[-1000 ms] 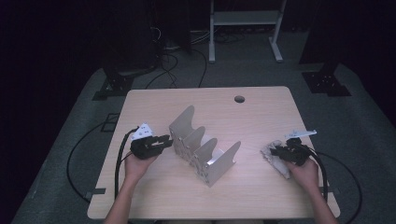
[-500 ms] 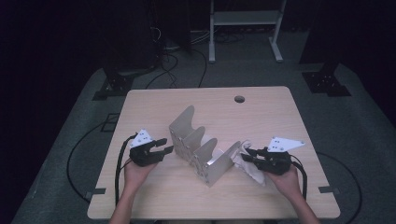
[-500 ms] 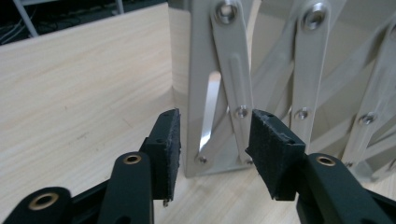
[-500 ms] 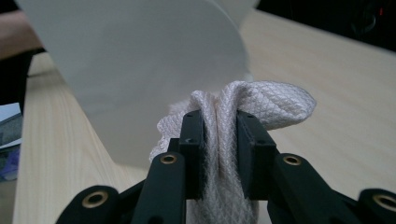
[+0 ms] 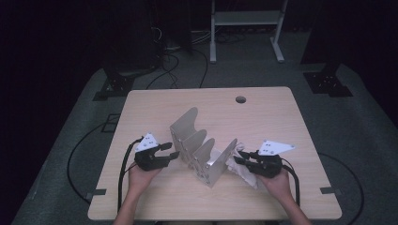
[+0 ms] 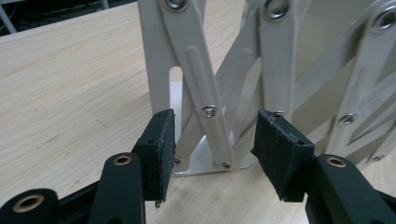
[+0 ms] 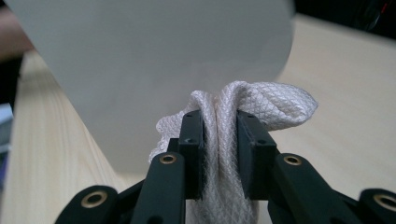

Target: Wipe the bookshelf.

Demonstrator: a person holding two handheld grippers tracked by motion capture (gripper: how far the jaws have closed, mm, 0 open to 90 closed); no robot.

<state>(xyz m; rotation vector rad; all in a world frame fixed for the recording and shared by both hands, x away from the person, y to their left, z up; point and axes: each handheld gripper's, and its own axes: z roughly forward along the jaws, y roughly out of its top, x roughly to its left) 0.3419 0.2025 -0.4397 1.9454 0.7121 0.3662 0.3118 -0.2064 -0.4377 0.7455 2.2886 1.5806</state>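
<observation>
A grey metal folding rack [image 5: 199, 147] with several upright panels stands in the middle of the wooden table [image 5: 155, 108]. At its left end my left gripper [image 5: 172, 151] is open; its jaws have just been opening. The left gripper view has the pads of that gripper [image 6: 212, 140] apart and pressing on nothing, with the rack's riveted struts [image 6: 205, 70] just beyond the gap. My right gripper [image 5: 238, 157] is shut on a white quilted cloth [image 5: 244, 171] at the rack's right end. From the right gripper [image 7: 219, 135] the bunched cloth [image 7: 261, 100] rises against a pale rack panel [image 7: 140, 56].
A round cable hole [image 5: 241, 99] sits near the table's far edge. Cables trail from both grippers over the near corners. On the dark floor behind lie cables, black stands and the white legs of a frame [image 5: 213, 47].
The right gripper has carried the cloth leftward from the table's right side up to the rack's right end panel. The left gripper has stayed by the rack, its jaws now wider apart.
</observation>
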